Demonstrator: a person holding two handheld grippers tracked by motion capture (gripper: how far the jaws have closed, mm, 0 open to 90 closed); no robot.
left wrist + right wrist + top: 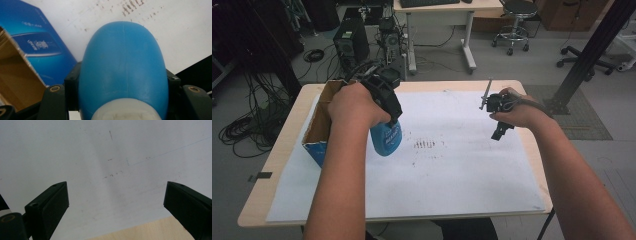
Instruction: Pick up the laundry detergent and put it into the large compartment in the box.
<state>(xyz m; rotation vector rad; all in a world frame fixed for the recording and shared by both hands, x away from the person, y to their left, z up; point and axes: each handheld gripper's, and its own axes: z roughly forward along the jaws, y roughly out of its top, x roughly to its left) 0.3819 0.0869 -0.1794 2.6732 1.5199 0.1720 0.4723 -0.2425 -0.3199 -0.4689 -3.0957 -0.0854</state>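
The left tongs (pixel 384 107) are clamped on a blue bottle (pixel 386 138), held above the white paper sheet (pixel 452 165) just beside the open blue carton (pixel 318 131) at the tabletop's (pixel 282 150) left edge. A patch of brown specks (pixel 424 144) marks the paper near the bottle. Well apart to the right, the right tongs (pixel 499 131) hang wide open and empty over bare paper.

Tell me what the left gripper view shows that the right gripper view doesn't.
The left gripper view has the blue bottle clamped in the left claw, bottom pointing away, with the open blue cardboard box beside it and a patch of brown stains on the paper. The right gripper view has the right claw open with nothing between its jaws, plus a strip of bare wooden table edge. Both look down on the white paper sheet.
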